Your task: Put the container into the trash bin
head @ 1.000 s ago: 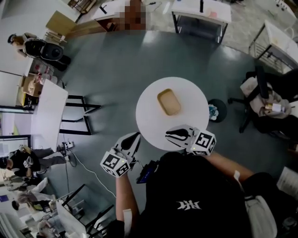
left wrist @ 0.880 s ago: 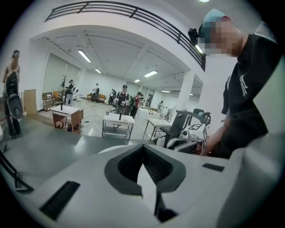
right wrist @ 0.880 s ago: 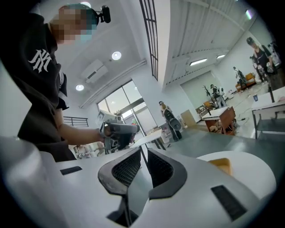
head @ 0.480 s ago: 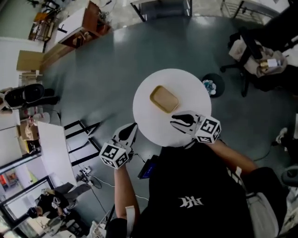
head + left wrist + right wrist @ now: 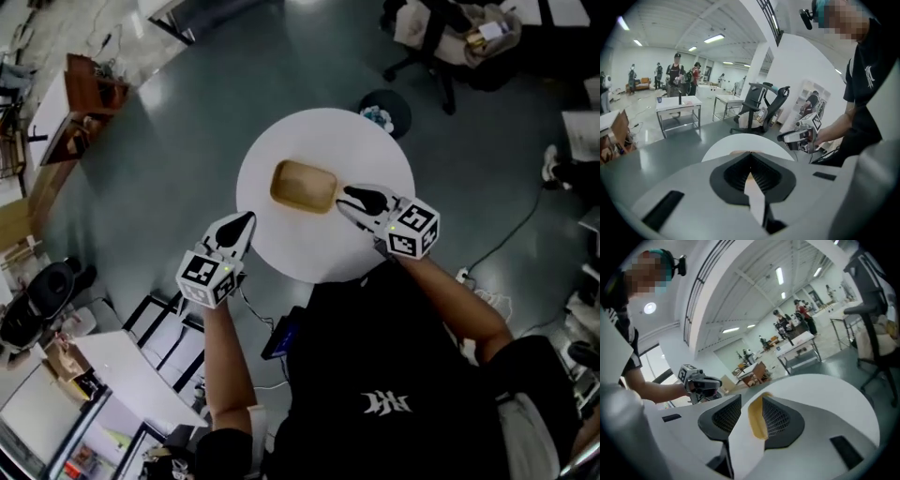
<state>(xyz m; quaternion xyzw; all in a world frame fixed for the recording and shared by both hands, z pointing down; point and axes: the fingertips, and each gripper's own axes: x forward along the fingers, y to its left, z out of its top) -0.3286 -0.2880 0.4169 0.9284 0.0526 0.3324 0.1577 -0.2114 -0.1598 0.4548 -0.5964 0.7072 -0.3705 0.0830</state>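
Container: a shallow, tan rectangular container (image 5: 303, 186) lies near the middle of the round white table (image 5: 323, 141).
Right gripper (image 5: 345, 195): its jaws are opening, with the tips at the container's right end. Its own view shows the tan end in the gap between the pads – not pinched.
Left gripper (image 5: 247, 218): the jaws are pressed together on nothing, over the table's left edge, apart from the container.
Trash bin: a small, dark round trash bin (image 5: 384, 112) stands on the grey floor just beyond the table's far side – only the head view shows it.
Gripper views: each shows the other gripper across the table. The left gripper view catches barely a tan sliver of the container.
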